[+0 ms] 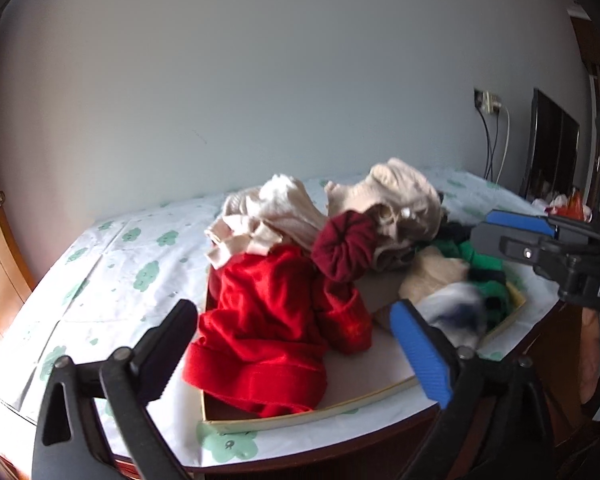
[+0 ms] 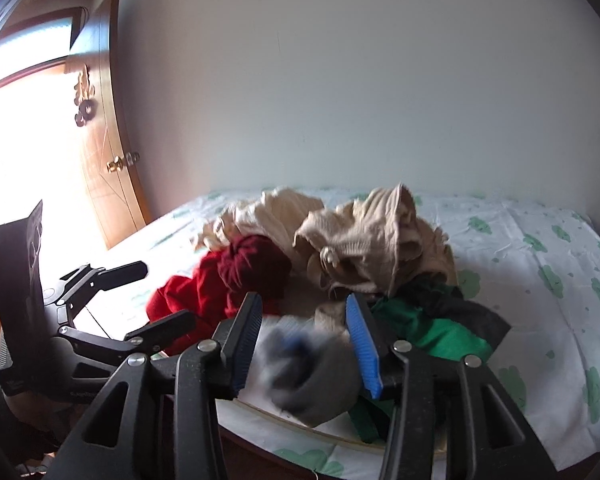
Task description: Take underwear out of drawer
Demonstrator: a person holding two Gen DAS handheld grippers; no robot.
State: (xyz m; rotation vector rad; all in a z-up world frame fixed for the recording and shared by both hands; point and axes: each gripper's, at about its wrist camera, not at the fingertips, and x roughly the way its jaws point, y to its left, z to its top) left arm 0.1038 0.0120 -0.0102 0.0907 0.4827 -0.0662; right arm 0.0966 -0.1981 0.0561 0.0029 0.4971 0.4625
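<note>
Right wrist view alone shows the right gripper (image 2: pixel 306 340) around a blurred grey-white garment (image 2: pixel 312 376) (contact unclear); left gripper (image 1: pixel 296 344) gapes empty.

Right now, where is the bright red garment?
The bright red garment lies at the left end of the drawer, draped over its near-left rim, in front of the dark red piece, between the left fingers.

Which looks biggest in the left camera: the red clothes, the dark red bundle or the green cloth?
1. red clothes
2. dark red bundle
3. green cloth, though it lies farther off and partly hidden, so unsure.
</note>
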